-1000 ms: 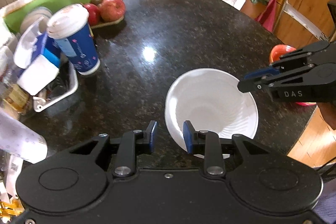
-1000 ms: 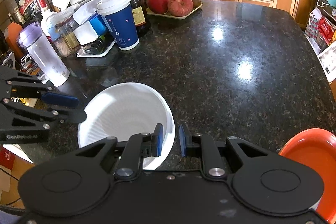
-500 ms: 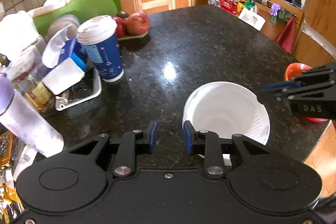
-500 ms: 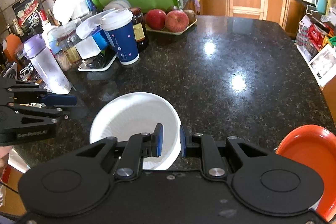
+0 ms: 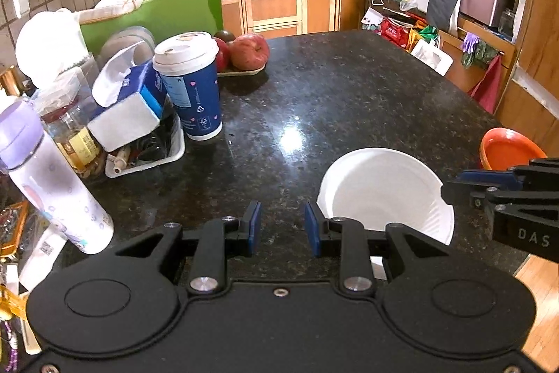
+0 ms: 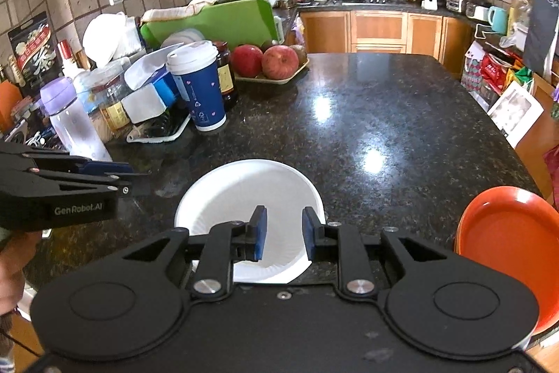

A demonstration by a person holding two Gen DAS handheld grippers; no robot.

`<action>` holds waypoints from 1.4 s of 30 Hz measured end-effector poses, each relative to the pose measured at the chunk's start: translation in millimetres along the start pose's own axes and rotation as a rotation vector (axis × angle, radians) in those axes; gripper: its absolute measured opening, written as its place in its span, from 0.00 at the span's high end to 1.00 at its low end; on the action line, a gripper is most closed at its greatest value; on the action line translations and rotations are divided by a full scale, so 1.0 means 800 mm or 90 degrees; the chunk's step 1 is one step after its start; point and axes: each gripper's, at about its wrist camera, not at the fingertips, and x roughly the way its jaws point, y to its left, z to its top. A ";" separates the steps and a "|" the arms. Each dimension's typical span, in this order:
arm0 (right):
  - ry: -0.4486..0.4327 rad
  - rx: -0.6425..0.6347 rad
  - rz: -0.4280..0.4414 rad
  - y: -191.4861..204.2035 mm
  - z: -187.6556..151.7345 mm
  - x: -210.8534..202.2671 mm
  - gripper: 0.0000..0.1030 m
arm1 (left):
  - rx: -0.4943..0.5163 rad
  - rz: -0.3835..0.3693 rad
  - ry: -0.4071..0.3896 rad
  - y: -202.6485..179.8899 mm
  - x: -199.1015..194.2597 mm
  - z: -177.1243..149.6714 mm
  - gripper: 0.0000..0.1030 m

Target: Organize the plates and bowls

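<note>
The white bowl (image 6: 249, 198) sits on the dark speckled worktop (image 6: 384, 114) near its front edge. The orange plate (image 6: 506, 247) lies at the front right corner of the worktop, well apart from the bowl.

Right tool (image 6: 282, 232): both blue-padded fingers are parted with a clear gap and grip nothing. The fingers hang over the near part of the bowl; whether either pad touches the bowl cannot be confirmed from this angle.

Left tool (image 5: 282, 228): the fingers are likewise parted and empty. They point at bare worktop just left of the bowl (image 5: 384, 194), whose near rim passes behind the right finger.

In the left wrist view the right tool (image 5: 454, 186) enters from the right, its tips at the far right rim of the bowl, with the orange plate (image 5: 508, 147) beyond it. In the right wrist view the left tool (image 6: 136, 175) enters from the left, near the bowl but apart from it.

At the left side of the worktop stand a blue paper cup (image 6: 197, 86) with a white lid, a purple-capped bottle (image 6: 70, 117) and a tray of red fruit (image 6: 272, 63).
</note>
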 end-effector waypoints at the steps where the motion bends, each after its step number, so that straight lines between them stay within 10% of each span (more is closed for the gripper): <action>1: -0.003 0.006 -0.005 -0.001 0.000 0.002 0.73 | -0.004 -0.005 0.001 0.000 0.001 0.000 0.59; 42: 0.084 0.069 -0.015 -0.033 -0.008 0.087 0.72 | -0.022 -0.079 0.104 -0.017 0.070 -0.015 0.53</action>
